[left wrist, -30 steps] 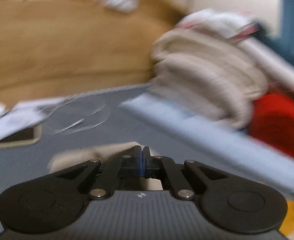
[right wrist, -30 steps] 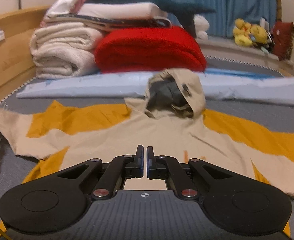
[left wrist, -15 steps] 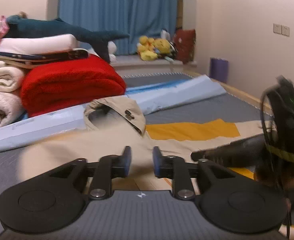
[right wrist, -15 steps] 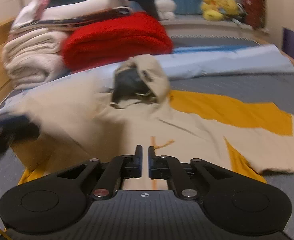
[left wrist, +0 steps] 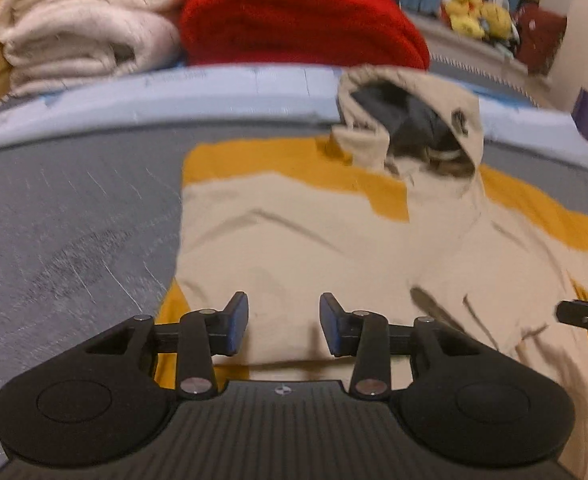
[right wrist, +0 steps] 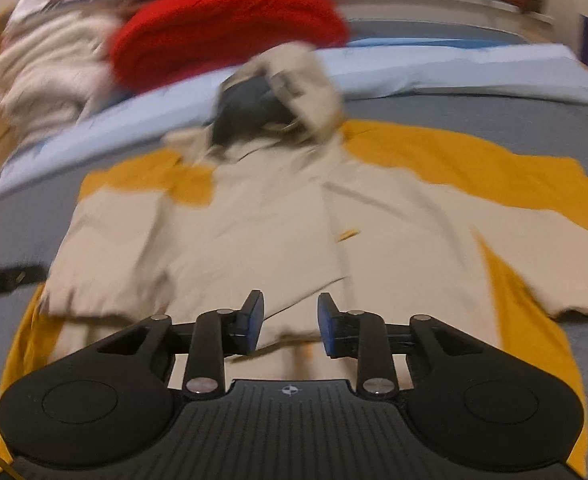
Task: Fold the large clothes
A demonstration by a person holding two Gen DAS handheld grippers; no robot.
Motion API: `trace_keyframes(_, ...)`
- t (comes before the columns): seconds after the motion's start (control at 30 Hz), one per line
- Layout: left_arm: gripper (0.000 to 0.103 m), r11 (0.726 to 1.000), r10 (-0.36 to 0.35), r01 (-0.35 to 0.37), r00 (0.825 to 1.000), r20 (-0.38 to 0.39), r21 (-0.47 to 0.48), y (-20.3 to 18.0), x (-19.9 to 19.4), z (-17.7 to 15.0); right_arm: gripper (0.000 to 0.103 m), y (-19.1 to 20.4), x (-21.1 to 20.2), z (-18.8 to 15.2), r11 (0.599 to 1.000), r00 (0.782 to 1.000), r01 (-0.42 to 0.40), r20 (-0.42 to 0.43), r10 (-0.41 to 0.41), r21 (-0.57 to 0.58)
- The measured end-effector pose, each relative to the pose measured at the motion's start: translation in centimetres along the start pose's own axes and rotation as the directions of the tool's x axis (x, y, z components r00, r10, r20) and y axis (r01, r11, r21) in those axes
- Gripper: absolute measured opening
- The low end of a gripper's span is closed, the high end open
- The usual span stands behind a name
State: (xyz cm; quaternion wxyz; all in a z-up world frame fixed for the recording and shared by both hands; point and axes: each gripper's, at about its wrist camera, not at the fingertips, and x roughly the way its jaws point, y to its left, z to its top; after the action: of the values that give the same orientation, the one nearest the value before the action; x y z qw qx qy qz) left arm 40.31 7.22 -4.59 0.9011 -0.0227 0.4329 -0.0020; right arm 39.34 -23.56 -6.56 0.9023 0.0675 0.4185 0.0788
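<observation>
A beige and yellow hooded jacket (left wrist: 294, 240) lies spread on the grey bed (left wrist: 73, 220), its left sleeve folded across the body, hood toward a red blanket (left wrist: 294, 20). The left hand-held gripper (left wrist: 283, 326) and the right hand-held gripper (right wrist: 289, 322) hover over its lower part, jaws opening with nothing gripped between them.

Left gripper (left wrist: 283, 326), right gripper (right wrist: 289, 326): black ribbed bodies, blue pads, silver screws, prob. matte plastic
</observation>
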Motion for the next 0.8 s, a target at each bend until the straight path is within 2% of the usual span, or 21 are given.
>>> trace_keyframes(0.1,0.045,1.0,-0.005,0.005,0.999,-0.038,0.006,0.0,0.8,-0.3,0.038,2.4,1.0,-0.5,0.991,1.0,-0.02,-0.019,0.018,-0.129)
trace_keyframes(0.17,0.048,1.0,-0.025,0.026,0.998,-0.051,0.014,-0.1,1.0,-0.2,0.043,4.0,1.5,-0.9,0.969,1.0,-0.004,-0.007,0.002,-0.245)
trace_keyframes(0.23,0.053,0.999,-0.031,0.032,0.998,-0.055,0.025,-0.2,0.9,-0.3,0.044,5.5,1.8,-1.4,0.937,1.0,0.012,0.007,-0.01,-0.349)
trace_keyframes(0.43,0.053,0.999,-0.03,0.032,0.998,-0.059,0.042,-0.3,0.8,-0.3,0.047,8.5,3.3,-3.2,0.825,1.0,0.015,0.001,-0.017,-0.565)
trace_keyframes(0.6,0.053,0.999,-0.033,0.036,0.998,-0.062,0.041,-0.2,0.8,-0.3,0.045,9.4,4.7,-4.5,0.751,0.996,0.079,0.02,-0.087,-0.656)
trace_keyframes(0.63,0.053,0.999,-0.031,0.033,0.998,-0.063,0.041,-0.2,0.8,-0.4,0.044,9.4,4.9,-4.7,0.743,0.995,0.086,0.021,-0.096,-0.664)
trace_keyframes(0.7,0.053,0.999,-0.023,0.026,0.998,-0.065,0.037,-0.1,0.9,-0.4,0.028,9.4,5.1,-4.8,0.726,0.994,0.096,0.028,-0.105,-0.681)
trace_keyframes(0.73,0.053,0.999,-0.02,0.023,0.998,-0.066,0.033,0.0,0.9,-0.3,0.011,9.2,5.1,-4.8,0.723,0.995,0.088,0.024,-0.098,-0.685)
trace_keyframes(0.77,0.053,0.999,-0.019,0.021,0.998,-0.066,0.028,0.1,1.0,-0.3,0.004,9.1,4.9,-4.6,0.731,0.997,0.059,0.005,-0.076,-0.68)
trace_keyframes(0.8,0.053,0.999,-0.019,0.021,0.998,-0.067,0.025,0.0,1.0,-0.3,0.003,9.0,4.6,-4.3,0.746,0.998,0.046,0.003,-0.059,-0.665)
